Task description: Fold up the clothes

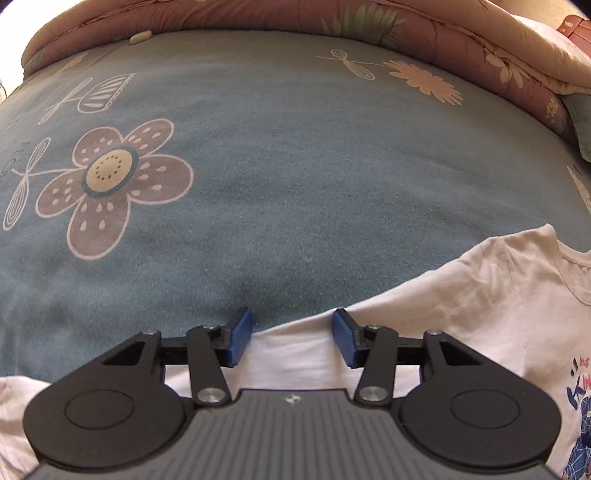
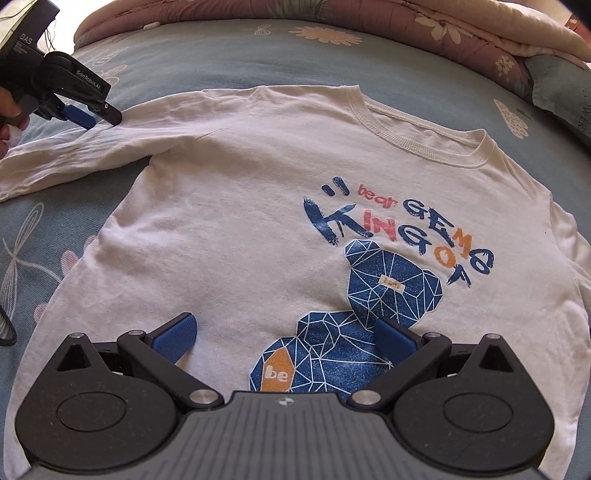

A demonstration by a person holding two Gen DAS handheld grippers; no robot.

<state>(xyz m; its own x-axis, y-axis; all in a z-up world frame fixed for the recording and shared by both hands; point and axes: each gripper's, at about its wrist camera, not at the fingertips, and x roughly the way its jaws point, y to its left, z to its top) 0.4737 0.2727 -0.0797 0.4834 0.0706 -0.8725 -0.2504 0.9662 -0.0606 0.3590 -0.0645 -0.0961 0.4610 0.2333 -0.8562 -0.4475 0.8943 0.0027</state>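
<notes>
A white long-sleeved T-shirt (image 2: 229,206) with a blue bear print and "KING OF GEMS" lettering lies face up, spread flat on the blue flowered bed sheet (image 2: 221,59). Its left sleeve (image 2: 74,155) stretches out to the side. My left gripper (image 2: 96,117) is open, low over the sleeve's upper edge near the shoulder. In the left wrist view, the left gripper (image 1: 293,334) has the sleeve cloth (image 1: 295,354) lying between its blue pads (image 1: 240,338). My right gripper (image 2: 286,339) is open wide over the lower front of the shirt, straddling the bear print (image 2: 332,354).
A pink floral quilt (image 2: 443,26) is bunched along the far side of the bed. A grey-blue cushion (image 2: 554,92) sits at the far right. A small white object (image 1: 140,37) lies by the quilt's edge. A hand (image 2: 9,114) holds the left gripper, and a black cable (image 2: 5,328) loops at the left edge.
</notes>
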